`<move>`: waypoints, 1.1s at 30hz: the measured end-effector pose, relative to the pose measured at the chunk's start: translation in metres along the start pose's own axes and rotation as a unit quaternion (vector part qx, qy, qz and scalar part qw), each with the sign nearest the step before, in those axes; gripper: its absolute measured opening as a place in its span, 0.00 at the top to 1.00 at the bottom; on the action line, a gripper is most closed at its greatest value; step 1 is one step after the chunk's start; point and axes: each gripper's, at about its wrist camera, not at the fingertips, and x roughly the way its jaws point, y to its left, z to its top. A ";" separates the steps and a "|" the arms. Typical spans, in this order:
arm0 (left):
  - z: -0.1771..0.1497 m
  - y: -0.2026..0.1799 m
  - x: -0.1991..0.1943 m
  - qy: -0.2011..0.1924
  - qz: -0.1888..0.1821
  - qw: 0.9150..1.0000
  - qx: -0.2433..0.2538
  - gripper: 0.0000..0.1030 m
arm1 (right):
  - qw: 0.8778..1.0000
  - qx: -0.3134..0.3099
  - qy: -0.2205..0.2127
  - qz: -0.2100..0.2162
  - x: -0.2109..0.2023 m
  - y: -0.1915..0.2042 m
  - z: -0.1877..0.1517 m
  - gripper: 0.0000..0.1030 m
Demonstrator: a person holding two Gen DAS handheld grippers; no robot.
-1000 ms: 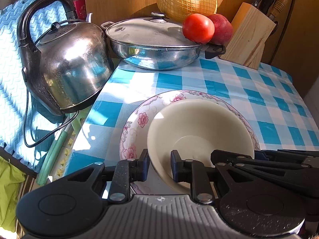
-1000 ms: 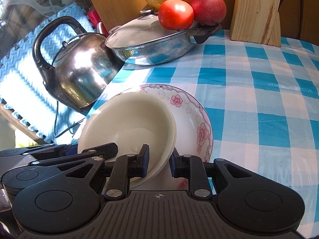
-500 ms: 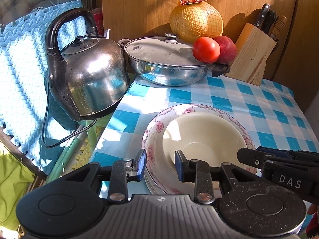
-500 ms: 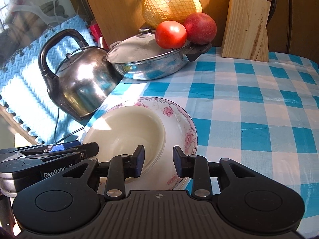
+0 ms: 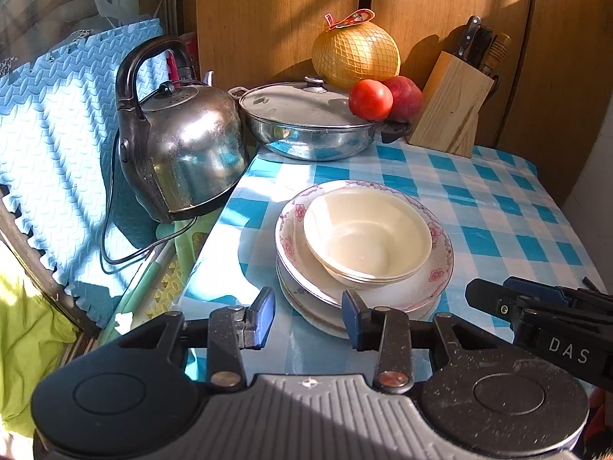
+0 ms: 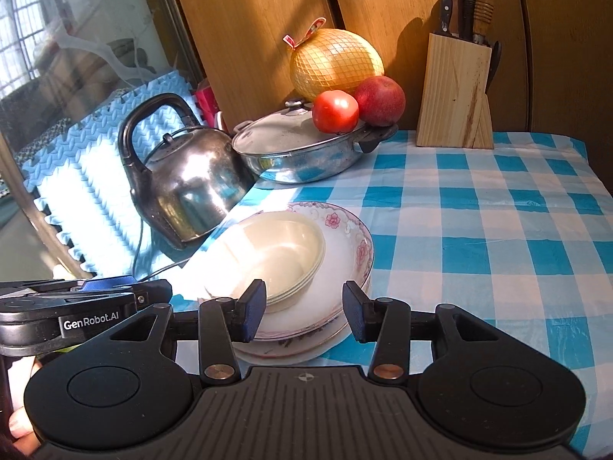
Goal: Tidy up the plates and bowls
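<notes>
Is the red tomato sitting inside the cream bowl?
No, the red tomato rests on the steel pan's lid, while the cream bowl on the flowered plates holds nothing.

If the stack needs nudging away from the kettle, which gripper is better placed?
Probably left: the open left gripper sits on the kettle side of the plate stack.
</notes>
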 end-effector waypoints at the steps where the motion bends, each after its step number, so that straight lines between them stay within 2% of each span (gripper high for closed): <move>1: -0.006 -0.002 0.001 0.009 -0.004 1.000 0.005 0.69 | 1.000 0.003 0.001 -0.003 -0.003 -0.001 -0.005 0.49; 10: -0.035 -0.012 0.021 0.057 -0.029 0.998 0.007 0.69 | 0.999 0.029 0.029 -0.023 -0.007 -0.007 -0.043 0.48; 15: -0.043 -0.023 0.022 0.062 -0.032 0.997 0.026 0.68 | 0.998 0.029 0.034 -0.036 -0.007 -0.007 -0.050 0.44; 22: -0.050 -0.033 0.023 0.068 -0.040 0.996 0.040 0.63 | 0.997 0.036 0.051 -0.053 -0.005 -0.011 -0.061 0.44; 33: -0.051 -0.031 0.022 0.070 -0.039 0.996 0.038 0.62 | 0.996 0.038 0.059 -0.058 -0.005 -0.008 -0.068 0.43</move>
